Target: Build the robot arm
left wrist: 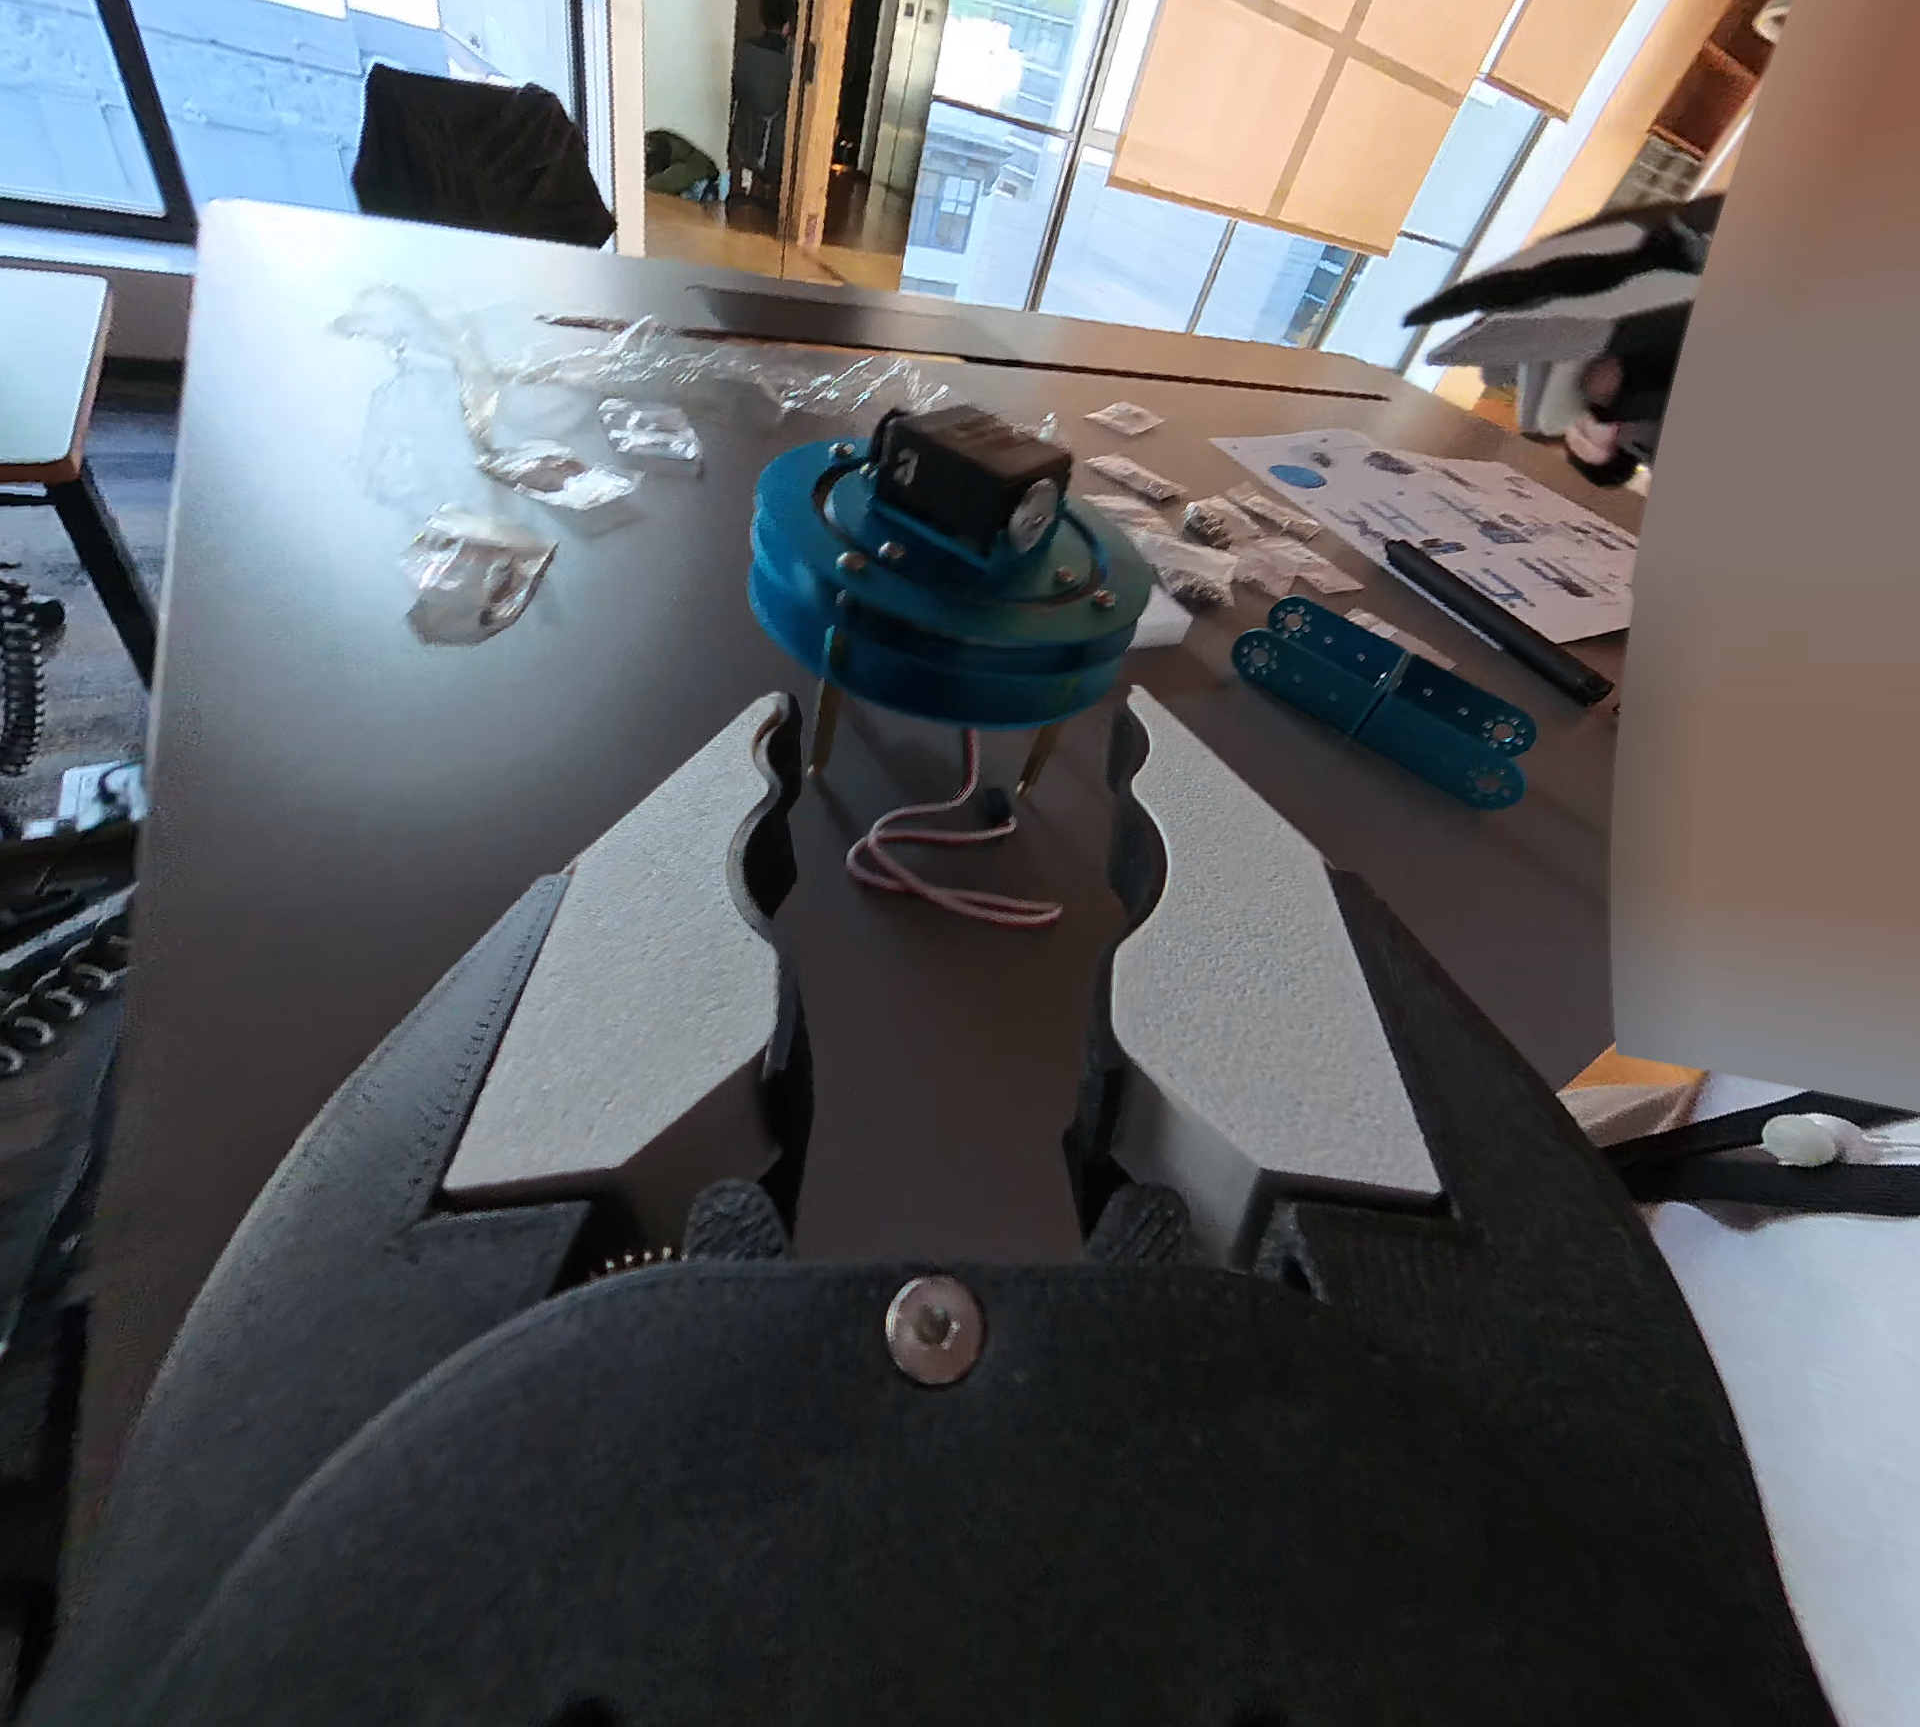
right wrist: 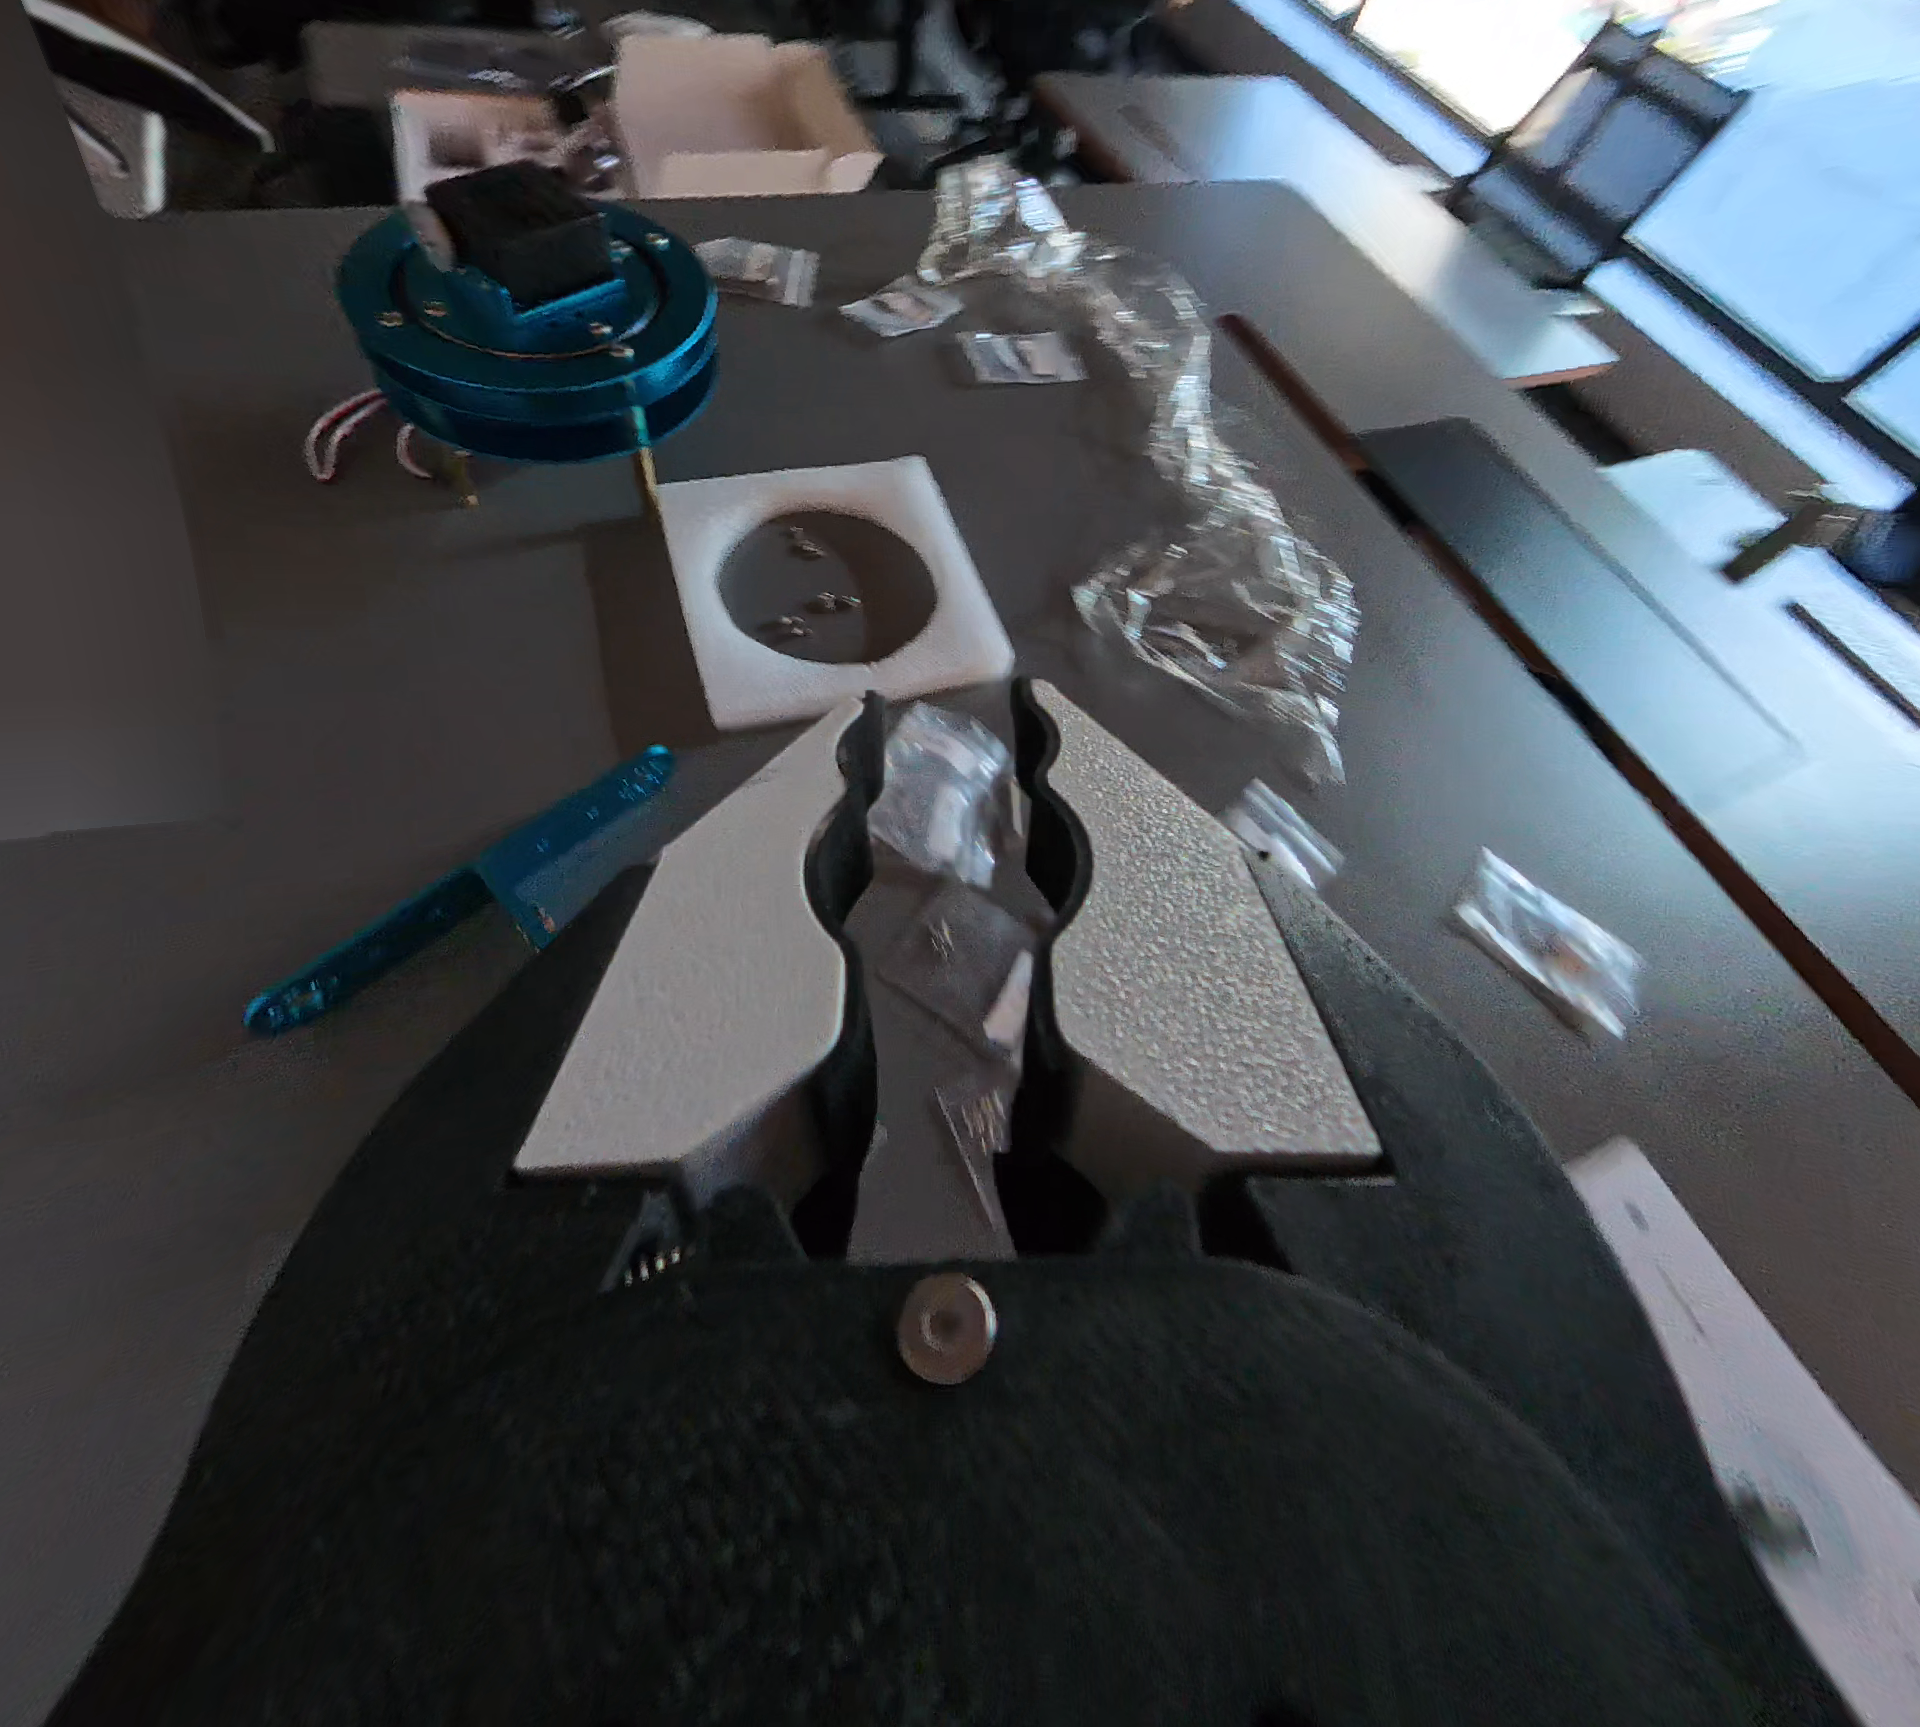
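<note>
A blue round turntable base [left wrist: 945, 628] with a black servo [left wrist: 971, 467] on top stands on thin brass legs on the dark table [left wrist: 343, 742]. Its red-white wire [left wrist: 935, 867] lies under it. My left gripper [left wrist: 956, 721] is open and empty, with its fingertips just short of the legs on either side. My right gripper [right wrist: 945, 711] has its jaws close together around a small clear plastic bag [right wrist: 940, 794] and is held above the table. It also shows at the far right of the left wrist view [left wrist: 1548, 306]. The base shows far left in the right wrist view [right wrist: 530, 347].
Blue metal brackets [left wrist: 1382, 701], a black pen [left wrist: 1496, 628], a printed sheet [left wrist: 1455, 514] and several small parts bags [left wrist: 1226, 534] lie right of the base. Crumpled clear plastic [left wrist: 623, 389] lies behind it. A white foam square with a round hole [right wrist: 831, 586] holds a few screws. Left tips to right tips: about 35 centimeters.
</note>
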`<state>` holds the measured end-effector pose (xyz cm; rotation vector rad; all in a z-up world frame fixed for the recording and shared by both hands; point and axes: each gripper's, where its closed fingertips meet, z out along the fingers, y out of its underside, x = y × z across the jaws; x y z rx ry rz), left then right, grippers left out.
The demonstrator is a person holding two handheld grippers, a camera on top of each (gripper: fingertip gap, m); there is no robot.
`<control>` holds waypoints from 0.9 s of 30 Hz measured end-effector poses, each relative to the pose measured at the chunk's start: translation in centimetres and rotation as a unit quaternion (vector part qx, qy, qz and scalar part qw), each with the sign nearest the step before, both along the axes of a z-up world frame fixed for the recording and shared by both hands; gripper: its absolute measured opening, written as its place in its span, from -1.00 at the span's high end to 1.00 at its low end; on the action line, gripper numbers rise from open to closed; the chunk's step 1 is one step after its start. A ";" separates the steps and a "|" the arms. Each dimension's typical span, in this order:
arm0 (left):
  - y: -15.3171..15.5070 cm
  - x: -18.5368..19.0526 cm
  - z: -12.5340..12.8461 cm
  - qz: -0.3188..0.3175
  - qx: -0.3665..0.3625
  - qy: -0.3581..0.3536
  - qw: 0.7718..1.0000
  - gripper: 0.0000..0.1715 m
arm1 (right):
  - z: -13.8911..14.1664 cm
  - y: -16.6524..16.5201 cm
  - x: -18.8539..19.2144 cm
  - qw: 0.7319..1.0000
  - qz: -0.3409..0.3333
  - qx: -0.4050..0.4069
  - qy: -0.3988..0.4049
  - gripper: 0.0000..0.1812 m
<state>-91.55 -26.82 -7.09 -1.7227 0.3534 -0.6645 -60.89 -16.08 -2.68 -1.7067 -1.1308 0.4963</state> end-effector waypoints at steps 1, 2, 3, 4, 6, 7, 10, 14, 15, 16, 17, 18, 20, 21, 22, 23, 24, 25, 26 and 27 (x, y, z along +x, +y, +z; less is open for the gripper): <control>0.1 0.8 0.4 -0.005 0.007 0.000 1.000 0.32 | 0.5 -0.7 2.5 0.999 -0.039 0.022 0.010 0.73; 0.2 1.6 0.8 -0.011 0.015 0.000 1.000 0.32 | 0.8 -1.6 5.1 0.996 -0.076 0.042 0.017 0.71; 0.3 2.5 1.3 -0.018 0.022 0.000 1.000 0.32 | 1.0 -2.5 7.7 0.992 -0.112 0.059 0.021 0.71; 0.3 3.5 1.9 -0.024 0.031 0.002 0.999 0.32 | 0.9 -3.6 10.3 0.987 -0.144 0.071 0.023 0.71; 0.3 5.7 3.1 -0.032 0.050 0.010 0.998 0.32 | 0.6 -6.0 15.4 0.976 -0.198 0.084 0.032 0.70; 0.2 6.9 3.7 -0.034 0.059 0.014 0.998 0.32 | 0.5 -7.2 17.8 0.970 -0.222 0.089 0.039 0.70; -0.1 11.3 5.0 -0.047 0.077 0.029 0.996 0.33 | 0.0 -10.6 24.6 0.953 -0.280 0.095 0.062 0.71; -0.4 18.8 5.3 -0.073 0.073 0.037 0.994 0.33 | -1.2 -13.5 31.9 0.939 -0.324 0.088 0.079 0.70; -0.3 20.8 4.8 -0.083 0.062 0.041 0.994 0.33 | -1.6 -14.0 33.2 0.937 -0.328 0.090 0.077 0.69; -0.1 22.8 4.1 -0.091 0.051 0.048 0.993 0.34 | -1.9 -14.5 34.4 0.937 -0.329 0.096 0.073 0.69; 0.2 24.7 3.2 -0.098 0.038 0.054 0.993 0.34 | -2.5 -14.9 35.3 0.938 -0.326 0.100 0.063 0.69; 0.5 26.5 2.4 -0.105 0.022 0.057 0.993 0.32 | -3.1 -15.1 36.2 0.939 -0.324 0.102 0.048 0.70; 0.6 29.7 1.3 -0.116 0.001 0.049 0.992 0.32 | -4.8 -15.0 38.0 0.941 -0.327 0.088 0.017 0.78; 0.7 31.1 1.0 -0.117 -0.005 0.043 0.992 0.32 | -5.7 -14.7 38.5 0.945 -0.318 0.077 -0.001 0.79; 0.8 32.2 0.8 -0.115 -0.011 0.039 0.993 0.31 | -6.4 -14.3 38.7 0.950 -0.305 0.070 -0.014 0.77; 0.8 33.2 0.6 -0.110 -0.019 0.038 0.993 0.31 | -6.8 -13.7 38.8 0.954 -0.291 0.066 -0.022 0.73; 0.8 34.1 0.4 -0.104 -0.025 0.040 0.993 0.30 | -7.1 -13.0 38.9 0.958 -0.280 0.062 -0.031 0.72; 0.6 34.9 0.3 -0.097 -0.029 0.047 0.994 0.30 | -7.4 -12.2 39.0 0.959 -0.274 0.059 -0.040 0.70; 0.4 35.7 0.1 -0.092 -0.032 0.057 0.994 0.30 | -7.5 -11.4 39.0 0.961 -0.265 0.056 -0.050 0.68; 0.2 36.4 -0.1 -0.088 -0.035 0.070 0.993 0.30 | -7.7 -10.6 38.9 0.964 -0.254 0.054 -0.062 0.63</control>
